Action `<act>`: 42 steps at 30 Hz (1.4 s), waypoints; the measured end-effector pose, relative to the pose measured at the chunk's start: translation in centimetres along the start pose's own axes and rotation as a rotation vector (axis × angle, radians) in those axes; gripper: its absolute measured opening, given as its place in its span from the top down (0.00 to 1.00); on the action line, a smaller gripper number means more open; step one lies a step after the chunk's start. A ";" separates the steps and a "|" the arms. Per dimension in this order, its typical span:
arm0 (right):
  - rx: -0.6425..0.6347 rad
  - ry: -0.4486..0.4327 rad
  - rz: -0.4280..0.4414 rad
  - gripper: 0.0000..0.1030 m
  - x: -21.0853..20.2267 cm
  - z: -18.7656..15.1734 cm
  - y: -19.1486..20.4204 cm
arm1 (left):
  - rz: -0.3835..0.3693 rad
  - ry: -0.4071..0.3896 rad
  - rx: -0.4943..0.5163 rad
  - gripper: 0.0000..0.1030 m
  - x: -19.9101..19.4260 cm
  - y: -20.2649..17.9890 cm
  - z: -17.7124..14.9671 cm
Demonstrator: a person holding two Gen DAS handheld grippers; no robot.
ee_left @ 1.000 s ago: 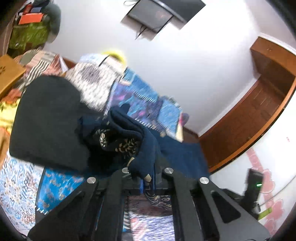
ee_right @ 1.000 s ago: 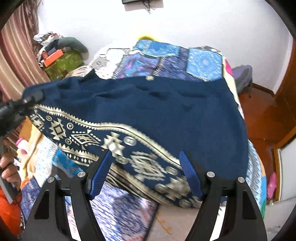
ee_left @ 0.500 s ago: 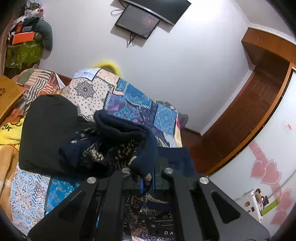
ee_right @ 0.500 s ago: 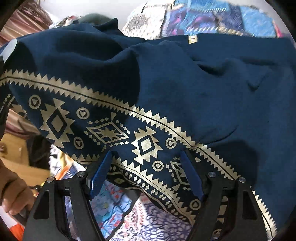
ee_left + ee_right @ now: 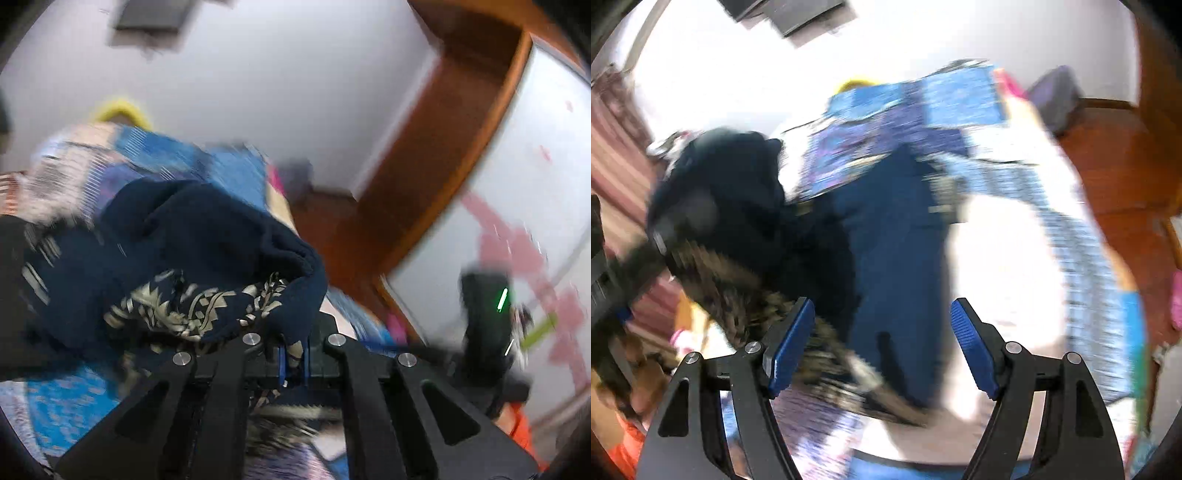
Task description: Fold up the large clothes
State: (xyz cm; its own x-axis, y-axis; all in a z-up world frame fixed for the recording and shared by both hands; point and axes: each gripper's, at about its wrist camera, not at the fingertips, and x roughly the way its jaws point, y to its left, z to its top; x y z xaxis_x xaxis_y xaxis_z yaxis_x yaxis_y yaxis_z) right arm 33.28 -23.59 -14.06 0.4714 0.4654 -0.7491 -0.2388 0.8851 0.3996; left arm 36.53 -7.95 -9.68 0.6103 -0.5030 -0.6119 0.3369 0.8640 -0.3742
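My left gripper (image 5: 293, 360) stayed clamped on the navy garment's (image 5: 192, 251) patterned hem, now bunched and swung right over the bed (image 5: 1015, 258); my right gripper (image 5: 882, 347) hung apart, empty, so the fold was underway.

The garment (image 5: 207, 251) bunched above the left fingers (image 5: 282, 360) is navy with a gold geometric border. The bedspread (image 5: 960, 99) beyond the right fingers (image 5: 792, 350), which carry ribbed blue pads on black frames, is blue-and-purple patchwork. The door (image 5: 436, 177) is reddish brown.
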 end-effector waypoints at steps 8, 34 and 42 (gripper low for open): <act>0.104 -0.019 -0.120 0.28 -3.4 -1.2 -5.0 | 0.003 0.281 0.094 0.95 7.4 -2.2 -6.6; -0.127 0.003 0.012 0.28 0.2 -1.4 5.6 | 0.394 -0.025 -0.151 0.44 -14.5 15.6 -6.2; -0.138 0.060 0.025 0.28 2.5 -2.2 8.0 | 0.387 0.020 -0.396 0.43 -14.2 23.0 -10.2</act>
State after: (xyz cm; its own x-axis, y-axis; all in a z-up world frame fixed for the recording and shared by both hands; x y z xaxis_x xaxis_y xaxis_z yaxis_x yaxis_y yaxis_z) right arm 30.66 -15.30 -13.93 0.4135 0.4832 -0.7717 -0.3661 0.8643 0.3450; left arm 28.34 18.86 -16.72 0.6208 -0.1540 -0.7687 -0.2071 0.9135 -0.3503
